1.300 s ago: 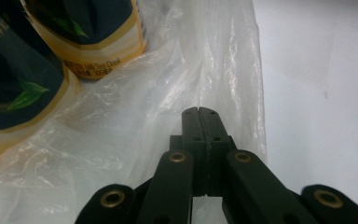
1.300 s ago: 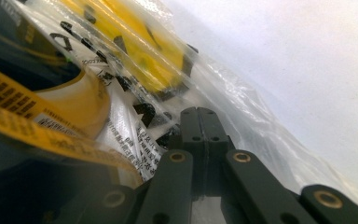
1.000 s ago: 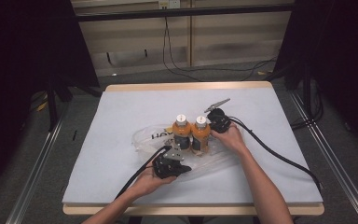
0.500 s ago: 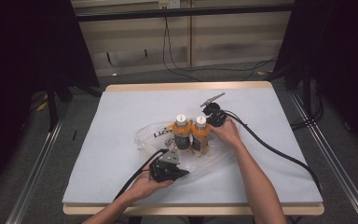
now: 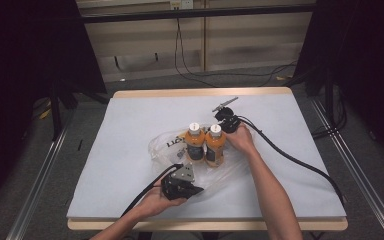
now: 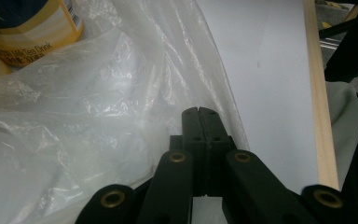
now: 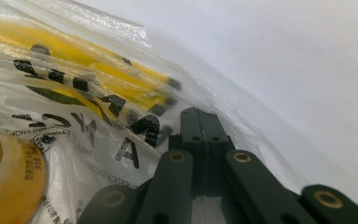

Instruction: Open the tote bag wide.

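Near the middle of the white counter (image 5: 130,150), my two orange drink bottles with white caps (image 5: 205,145) stand upright, touching each other, inside a clear, crinkled plastic bag with black lettering (image 5: 167,145). Since a second ago my right claw (image 5: 226,121) has slid a little toward the far edge, its hand staying close against the right-hand bottle, while my left claw (image 5: 180,182) has shifted slightly along the near side of the bag. I take that as me working the film up and around the bottles, with the bag not yet gathered.

Both claws are pressed together. In the left gripper view my left claw (image 6: 198,112) has film bunched at its tips, and I judge it is pinching the bag's near fold; in the right gripper view my right claw (image 7: 198,113) lies against the lettered film, though I cannot tell whether any plastic is caught between its jaws.

The bag looks limp, glossy and wrinkled, spread flat round the bottles, whose yellow-orange labels show through it.
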`<state>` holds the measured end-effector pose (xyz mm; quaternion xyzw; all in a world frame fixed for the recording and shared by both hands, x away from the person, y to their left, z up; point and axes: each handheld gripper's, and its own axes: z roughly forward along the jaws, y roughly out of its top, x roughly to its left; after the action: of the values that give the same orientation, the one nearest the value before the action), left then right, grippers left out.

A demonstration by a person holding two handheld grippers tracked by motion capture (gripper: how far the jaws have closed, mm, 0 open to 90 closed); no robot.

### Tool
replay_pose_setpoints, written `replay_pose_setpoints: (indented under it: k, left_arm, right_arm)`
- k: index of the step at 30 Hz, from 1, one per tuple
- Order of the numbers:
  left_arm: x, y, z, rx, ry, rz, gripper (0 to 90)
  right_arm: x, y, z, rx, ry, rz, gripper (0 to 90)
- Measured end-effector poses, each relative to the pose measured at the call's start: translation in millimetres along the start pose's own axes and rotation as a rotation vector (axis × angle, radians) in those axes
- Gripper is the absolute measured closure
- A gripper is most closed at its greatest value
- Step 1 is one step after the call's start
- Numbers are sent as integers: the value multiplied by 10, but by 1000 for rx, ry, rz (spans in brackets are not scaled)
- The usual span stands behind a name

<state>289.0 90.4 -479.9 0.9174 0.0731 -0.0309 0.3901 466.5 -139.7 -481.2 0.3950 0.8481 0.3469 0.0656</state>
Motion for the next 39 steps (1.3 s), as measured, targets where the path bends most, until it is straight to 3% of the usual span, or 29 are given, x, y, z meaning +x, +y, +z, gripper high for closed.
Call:
replay_pose_setpoints:
  k: [7, 15, 18, 21, 25, 29, 30, 32, 34, 35, 39]
  left_arm:
    - [-10, 5, 0, 8, -5, 10, 900]
    - [-8, -5, 13, -9, -24, -1, 900]
    - [-30, 19, 9, 17, -21, 19, 900]
    - [-40, 17, 23, 1, -30, 17, 900]
    - [-36, 21, 14, 15, -41, 9, 900]
    - [-80, 34, 32, 8, -34, 40, 900]
    - [-89, 54, 15, 42, -27, 55, 900]
    - [-88, 53, 36, 19, -28, 48, 900]
    - [-65, 70, 24, 41, -5, 44, 900]
    - [-44, 59, 47, 8, -2, 27, 900]
    - [34, 47, 28, 4, 16, -6, 900]
  right_arm:
    - [-10, 46, 21, 16, -9, 10, 900]
    - [-29, 58, 52, -10, -27, 14, 900]
    - [-36, 60, 59, -17, -38, 28, 900]
    - [-50, 68, 70, -27, -45, 34, 900]
    - [-63, 88, 82, -27, -70, 32, 900]
    - [-79, 97, 92, -35, -88, 39, 900]
    - [-89, 97, 95, -39, -84, 35, 900]
    - [-92, 94, 93, -39, -88, 38, 900]
    - [-72, 89, 92, -41, -96, 22, 900]
    - [-53, 89, 83, -31, -98, 25, 900]
    - [-34, 79, 67, -25, -85, 14, 900]
